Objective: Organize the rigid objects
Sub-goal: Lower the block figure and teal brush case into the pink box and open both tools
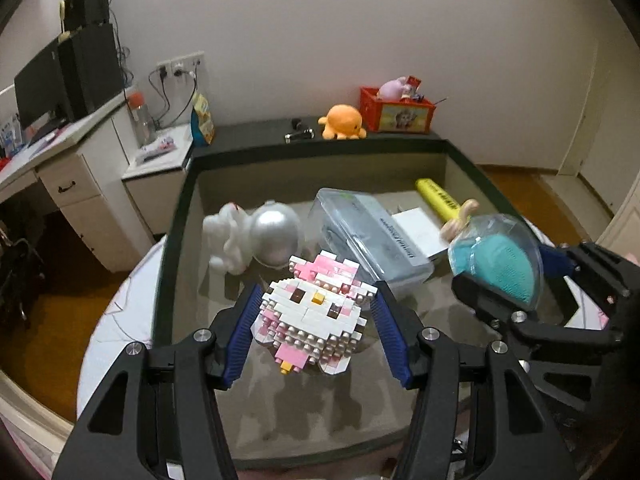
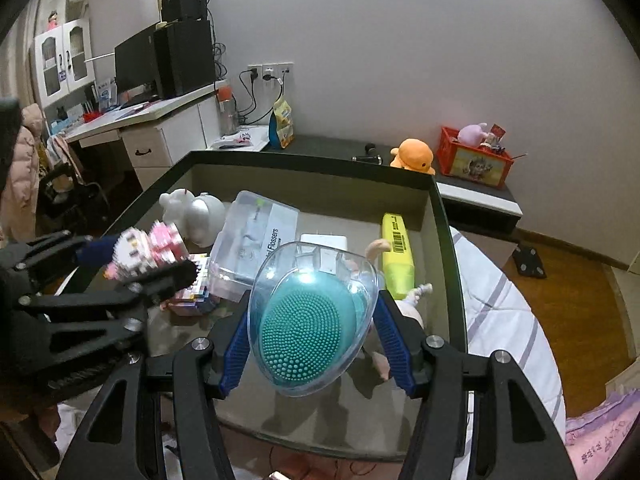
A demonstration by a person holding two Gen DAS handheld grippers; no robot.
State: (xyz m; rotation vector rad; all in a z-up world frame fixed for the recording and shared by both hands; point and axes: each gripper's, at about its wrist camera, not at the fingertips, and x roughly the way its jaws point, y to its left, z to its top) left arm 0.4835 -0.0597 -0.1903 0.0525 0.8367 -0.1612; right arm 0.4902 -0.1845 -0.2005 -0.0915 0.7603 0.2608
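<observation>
Left gripper (image 1: 314,320) clamped on block-built cat figure (image 1: 312,312), pads against its left and right flanks, held above the tray (image 1: 320,148) floor at near centre. Right gripper (image 2: 312,328) clamped on clear-cased teal silicone brush (image 2: 308,320), long axis running near-to-far, over the tray's near right. Beyond: flosser box (image 1: 372,236) mid-tray, white cat figurine (image 1: 228,236) far left, yellow highlighter (image 2: 396,256) far right. Judgement: open floor lies nearest below both loads.
</observation>
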